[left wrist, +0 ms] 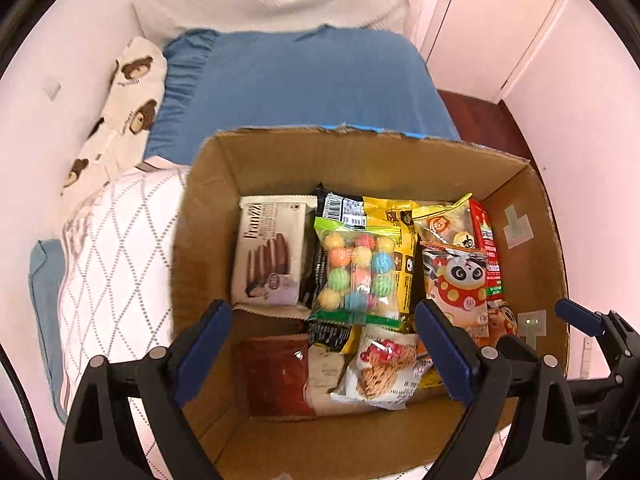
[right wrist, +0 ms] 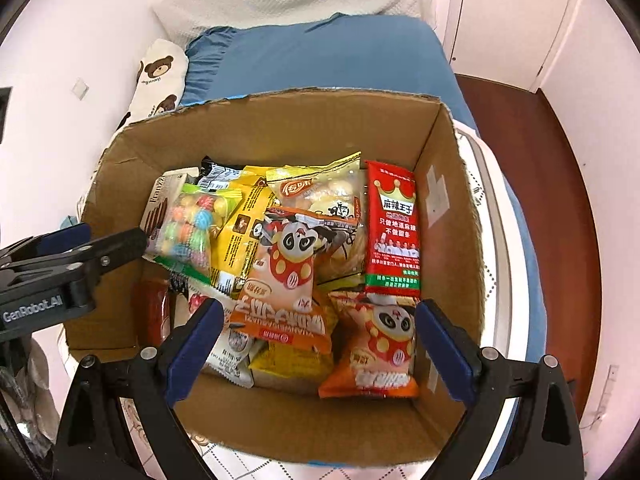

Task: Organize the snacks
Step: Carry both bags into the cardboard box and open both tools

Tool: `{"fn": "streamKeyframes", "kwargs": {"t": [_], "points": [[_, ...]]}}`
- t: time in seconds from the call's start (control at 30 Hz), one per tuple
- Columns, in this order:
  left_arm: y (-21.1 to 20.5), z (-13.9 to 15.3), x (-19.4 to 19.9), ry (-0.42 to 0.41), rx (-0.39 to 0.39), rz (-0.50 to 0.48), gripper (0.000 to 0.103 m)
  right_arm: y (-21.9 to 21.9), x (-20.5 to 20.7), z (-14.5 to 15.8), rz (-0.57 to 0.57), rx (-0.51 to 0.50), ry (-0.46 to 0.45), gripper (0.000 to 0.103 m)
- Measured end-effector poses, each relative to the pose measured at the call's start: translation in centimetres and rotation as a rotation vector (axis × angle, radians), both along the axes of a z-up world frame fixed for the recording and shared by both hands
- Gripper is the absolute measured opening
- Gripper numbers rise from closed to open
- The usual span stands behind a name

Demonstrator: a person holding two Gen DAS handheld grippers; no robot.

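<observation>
Cardboard box (right wrist: 448, 208) full of snack packets (right wrist: 288, 264) on bed (right wrist: 340, 56).

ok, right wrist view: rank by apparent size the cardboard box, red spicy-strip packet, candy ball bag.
1. cardboard box, by far the largest
2. red spicy-strip packet
3. candy ball bag

The bag is partly hidden behind the left tongs, so 2 versus 3 is unsure.

The room is bright, with soft, even light and a pink tint on the walls (left wrist: 592, 184). Inside the cardboard box (right wrist: 448, 184) it is darker and shady. Shiny snack packets (right wrist: 394, 232) show small glare spots. Edges bend and go black at the corners. The left view looks a little blurry, maybe from moving.
</observation>
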State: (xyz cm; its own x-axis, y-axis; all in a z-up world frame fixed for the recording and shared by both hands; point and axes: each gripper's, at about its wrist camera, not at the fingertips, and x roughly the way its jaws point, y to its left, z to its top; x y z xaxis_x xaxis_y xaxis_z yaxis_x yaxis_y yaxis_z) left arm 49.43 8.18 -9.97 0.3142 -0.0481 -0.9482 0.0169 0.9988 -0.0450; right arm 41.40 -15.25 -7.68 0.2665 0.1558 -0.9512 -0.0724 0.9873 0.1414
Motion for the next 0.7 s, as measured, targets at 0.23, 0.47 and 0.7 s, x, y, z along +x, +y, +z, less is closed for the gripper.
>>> {"fn": "streamKeyframes", "kwargs": {"t": [0.23,0.47,0.7], "points": [[0.8,3.6,-4.4,-0.144,0.013,0.025,0.094,-0.5,-3.1,2.6,-0.019,-0.009,-0.086,0.098],[0.5,6.5,-9.2,-0.247,0.015,0.018,0.094,-0.5,-7.4,6.2,-0.010,-0.030,-0.190,0.098],[0.1,9.4,-14.1,-0.356,0.037,0.010,0.094,-0.3,-12.4,10.5,-0.003,-0.038,-0.301,0.098]]}}
